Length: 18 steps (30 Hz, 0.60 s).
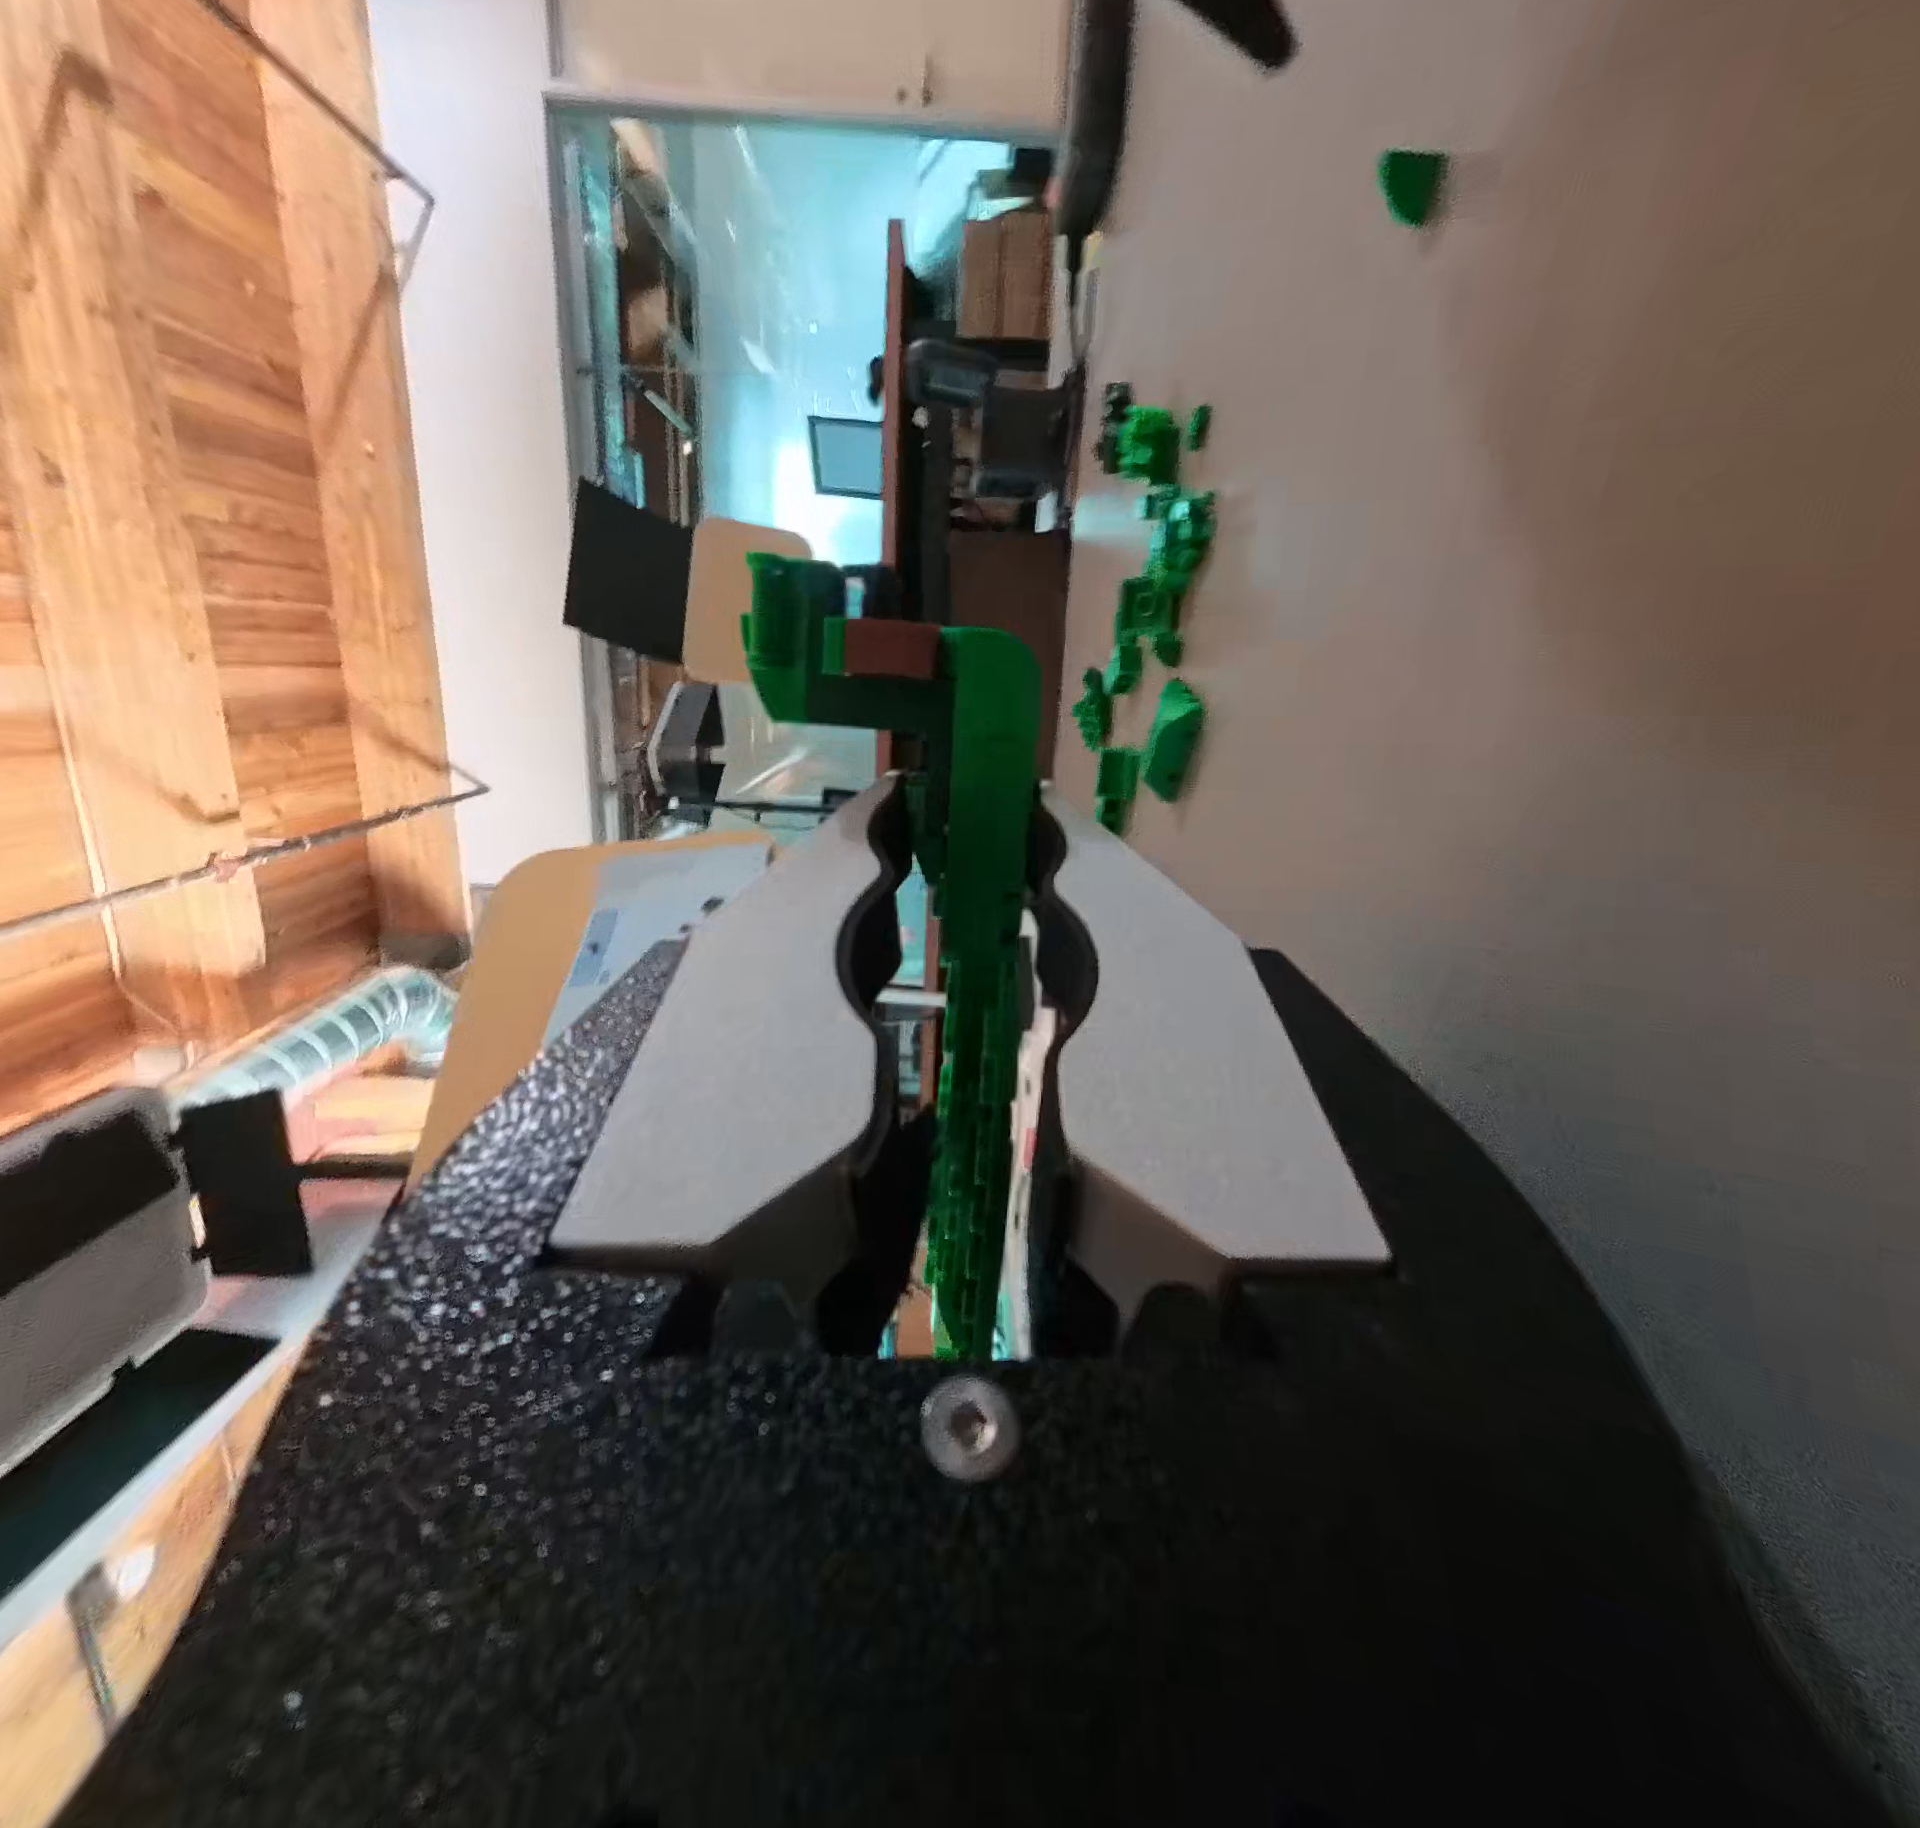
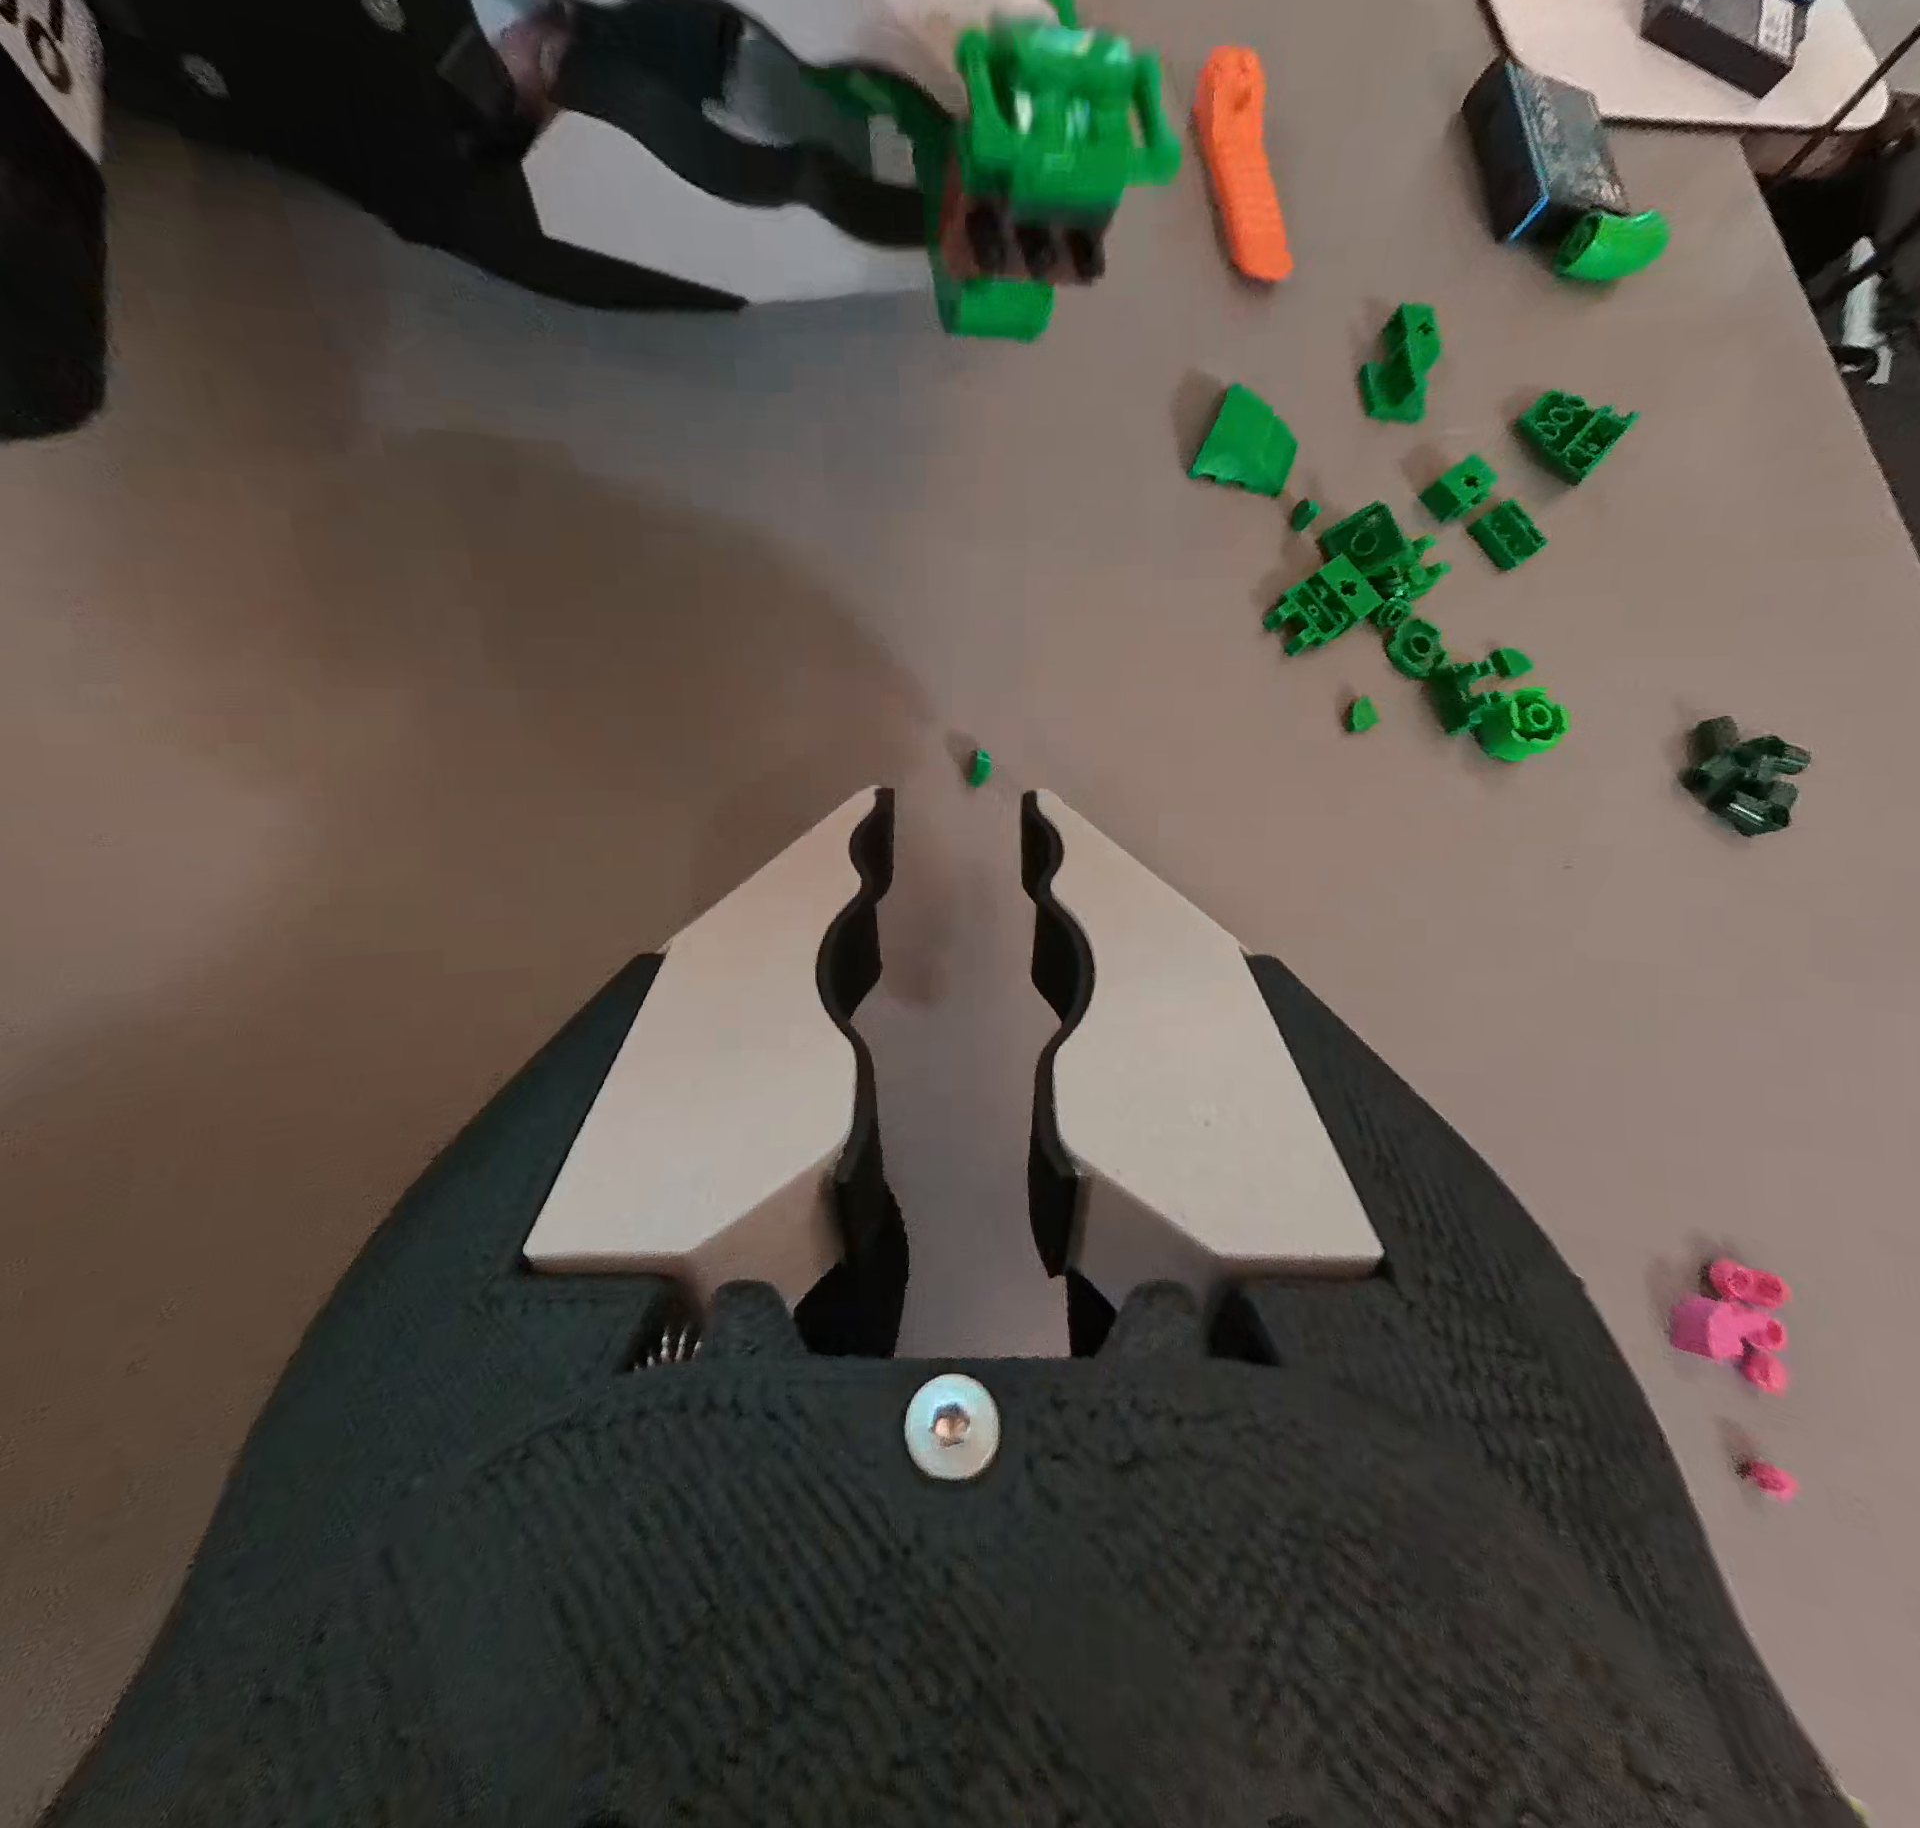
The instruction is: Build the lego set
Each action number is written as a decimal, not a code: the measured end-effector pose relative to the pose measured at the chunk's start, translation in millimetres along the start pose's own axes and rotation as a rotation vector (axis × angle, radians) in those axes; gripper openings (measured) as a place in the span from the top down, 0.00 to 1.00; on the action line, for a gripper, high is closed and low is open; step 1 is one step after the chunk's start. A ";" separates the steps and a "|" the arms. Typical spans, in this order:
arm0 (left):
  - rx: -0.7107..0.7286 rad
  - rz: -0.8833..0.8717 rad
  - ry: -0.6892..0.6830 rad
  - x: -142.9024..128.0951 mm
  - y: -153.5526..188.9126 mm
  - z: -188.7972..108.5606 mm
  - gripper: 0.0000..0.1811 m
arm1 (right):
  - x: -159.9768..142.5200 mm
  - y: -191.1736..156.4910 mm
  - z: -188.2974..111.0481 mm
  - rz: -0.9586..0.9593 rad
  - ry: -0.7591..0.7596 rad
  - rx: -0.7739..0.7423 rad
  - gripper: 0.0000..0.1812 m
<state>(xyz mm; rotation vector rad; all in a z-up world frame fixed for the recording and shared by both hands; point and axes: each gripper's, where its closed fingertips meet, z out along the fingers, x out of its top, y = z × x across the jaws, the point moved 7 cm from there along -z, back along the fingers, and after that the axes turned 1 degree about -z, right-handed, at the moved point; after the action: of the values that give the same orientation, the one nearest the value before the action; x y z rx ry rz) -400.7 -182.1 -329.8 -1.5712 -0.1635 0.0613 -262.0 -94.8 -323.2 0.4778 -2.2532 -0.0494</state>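
Observation:
My left gripper [image 1: 966, 802] is shut on a green lego assembly [image 1: 977, 739] with a brown brick at its far end, held up off the table with the view rolled sideways. The same assembly [image 2: 1039, 157] shows in the right wrist view, in the left gripper at the top. My right gripper [image 2: 956, 802] is open and empty above the grey table [image 2: 520, 583]. A tiny green piece [image 2: 977, 765] lies just past its fingertips. Several loose green pieces [image 2: 1392, 573] lie to the right; they also show in the left wrist view [image 1: 1153, 583].
An orange brick separator [image 2: 1242, 163] lies near the held assembly. A dark green piece [image 2: 1745, 776] and pink pieces [image 2: 1735, 1326] lie at the right. Two dark boxes [image 2: 1548, 152] and a curved green piece [image 2: 1610, 240] sit near the table's far right edge. My right fingertips sit around 11 centimeters from my left ones.

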 end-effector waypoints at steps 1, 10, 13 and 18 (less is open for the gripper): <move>-0.024 0.021 0.009 0.9 4.9 4.2 0.90 | 0.2 0.9 -1.1 -0.006 -0.011 -0.015 0.88; -0.112 -0.064 0.116 3.2 8.3 21.7 0.90 | 2.1 4.2 -19.3 0.017 -0.001 -0.172 0.88; -0.122 -0.053 0.135 3.8 9.1 30.3 0.90 | 6.9 7.5 -20.3 0.054 0.041 -0.153 0.88; -0.106 -0.085 0.205 6.2 3.6 37.9 0.90 | 12.6 18.7 -16.7 0.046 0.005 -0.101 0.88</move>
<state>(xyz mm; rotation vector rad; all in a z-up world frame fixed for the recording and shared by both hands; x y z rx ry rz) -399.8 -143.7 -333.3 -1.6630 -0.0730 -0.1766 -263.2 -79.9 -299.4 0.3719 -2.2434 -0.1369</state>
